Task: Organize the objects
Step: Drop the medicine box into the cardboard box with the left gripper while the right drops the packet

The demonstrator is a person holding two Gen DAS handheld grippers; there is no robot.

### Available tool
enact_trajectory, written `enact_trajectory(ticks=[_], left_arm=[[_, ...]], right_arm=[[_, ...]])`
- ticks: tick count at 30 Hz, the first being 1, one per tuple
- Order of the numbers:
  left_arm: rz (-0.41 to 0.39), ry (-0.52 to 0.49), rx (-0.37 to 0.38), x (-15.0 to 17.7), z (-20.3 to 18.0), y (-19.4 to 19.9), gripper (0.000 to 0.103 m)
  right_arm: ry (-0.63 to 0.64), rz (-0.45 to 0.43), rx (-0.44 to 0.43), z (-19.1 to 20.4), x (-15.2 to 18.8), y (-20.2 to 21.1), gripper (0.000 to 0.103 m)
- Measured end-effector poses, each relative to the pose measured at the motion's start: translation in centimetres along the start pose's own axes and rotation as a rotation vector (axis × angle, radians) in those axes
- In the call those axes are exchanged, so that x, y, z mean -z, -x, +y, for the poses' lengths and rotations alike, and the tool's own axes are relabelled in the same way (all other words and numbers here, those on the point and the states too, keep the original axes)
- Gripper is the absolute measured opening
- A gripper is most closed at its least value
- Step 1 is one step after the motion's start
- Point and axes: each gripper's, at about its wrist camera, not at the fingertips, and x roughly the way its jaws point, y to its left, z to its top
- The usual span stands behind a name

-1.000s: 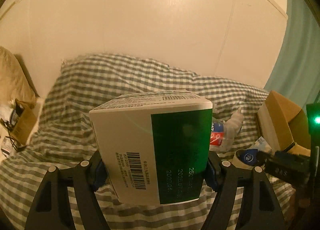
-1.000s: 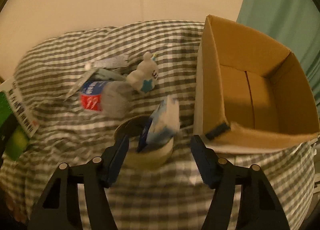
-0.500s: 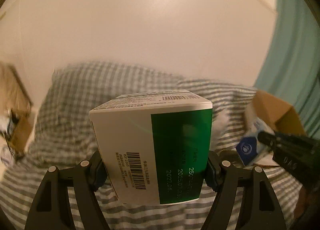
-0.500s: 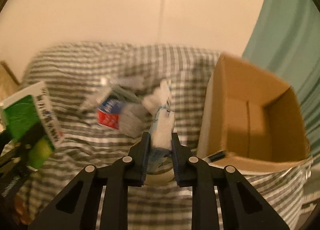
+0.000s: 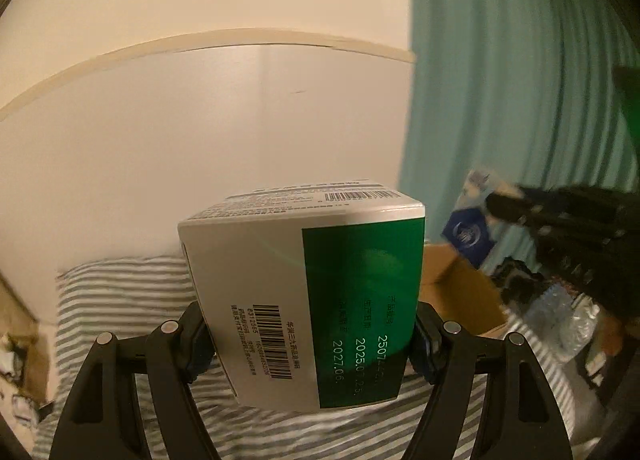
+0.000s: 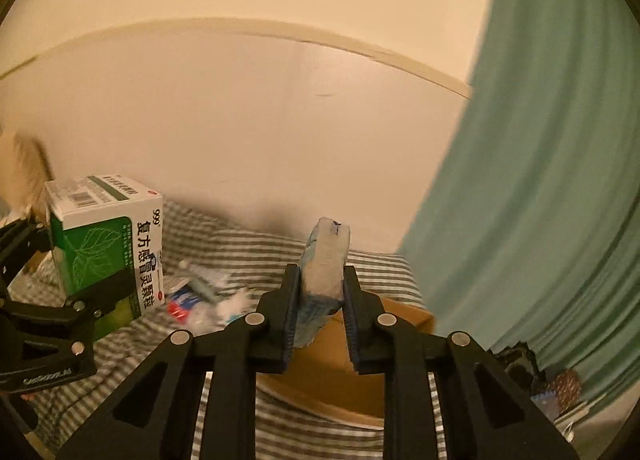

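Claws both grip: the left claw (image 5: 310, 334) clamps a green-and-white medicine box (image 5: 304, 296), the right claw (image 6: 320, 314) a blue-white tissue pack (image 6: 325, 260) above the cardboard box (image 6: 328, 376) on the striped bed (image 6: 224, 248); teal curtain (image 6: 552, 179) right, cream wall (image 6: 240, 119) far.

Medicine box (image 5: 304, 300) end, left wrist view: I read "2025.07.25", "2027.06.", barcode digits "6312565".
Medicine box (image 6: 108, 248) front, right wrist view: I read "999", "复方感冒灵颗粒".
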Motion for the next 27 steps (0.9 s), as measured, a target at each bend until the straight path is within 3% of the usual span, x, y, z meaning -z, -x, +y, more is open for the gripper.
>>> enact_trajectory(ticks=[5,8,16,20,21,24,25,27], left_arm=[[0.063,0.0,0.087,-0.8,-5.2,-5.3,0.078],[0.149,-0.02,0.163,0.2,-7.8,-9.6,0.078],[0.249,-0.002,0.167,2.5,-9.7,-16.6,0.083],[0.276,-0.001,0.11,2.4,-9.0,-17.8,0.088],[0.272,0.004,0.097,2.5,-9.0,-17.3,0.093],[0.25,0.023,0.073,1.7,-7.8,-15.7,0.099],[0.247,0.023,0.067,1.2,-7.5,-15.2,0.099],[0.222,0.011,0.047,0.2,-6.6,-13.3,0.099]], right_arm=[[-0.065,0.052,0.038,-5.2,2.1,-3.0,0.02],[-0.109,0.11,0.034,-8.1,3.8,-5.1,0.02],[-0.16,0.213,0.005,-10.9,6.9,-10.7,0.021],[-0.185,0.234,-0.013,-10.6,7.6,-12.0,0.024],[-0.186,0.228,-0.01,-10.7,7.7,-11.9,0.029],[-0.194,0.203,0.002,-11.2,7.7,-11.0,0.061],[-0.198,0.189,0.013,-11.3,7.5,-10.4,0.066],[-0.202,0.164,0.022,-11.4,7.0,-9.5,0.067]])
